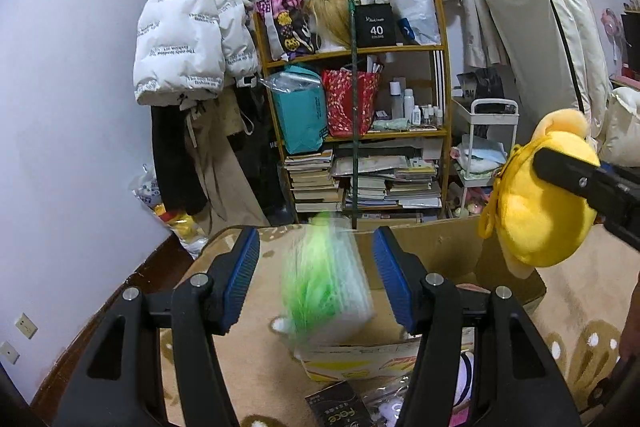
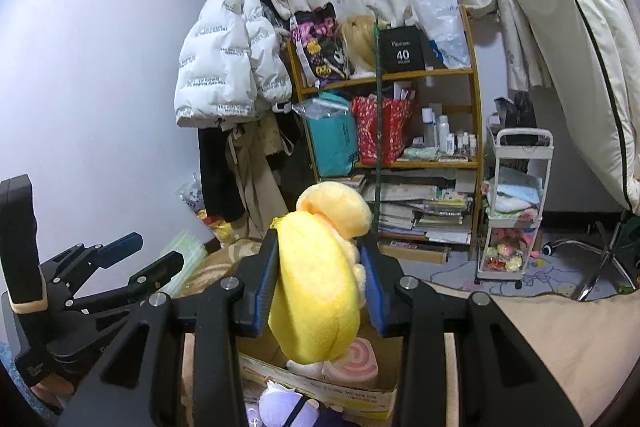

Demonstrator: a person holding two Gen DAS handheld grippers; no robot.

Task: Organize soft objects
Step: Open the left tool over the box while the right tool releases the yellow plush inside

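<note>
On the left, our left gripper (image 1: 316, 279) has its jaws apart, and a blurred green and white packet (image 1: 326, 289) sits between them, untouched, long axis upright, above the cardboard box (image 1: 436, 247). On the right, our right gripper (image 2: 320, 291) clamps a yellow plush toy (image 2: 316, 287), long axis upright, head up, above the box.

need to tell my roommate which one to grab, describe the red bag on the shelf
Find the wooden shelf unit against the curtain, right of the hanging white puffer jacket. On its middle shelf stands the red patterned gift bag, beside a teal bag; it is the only red one, stuffed with papers.
</note>
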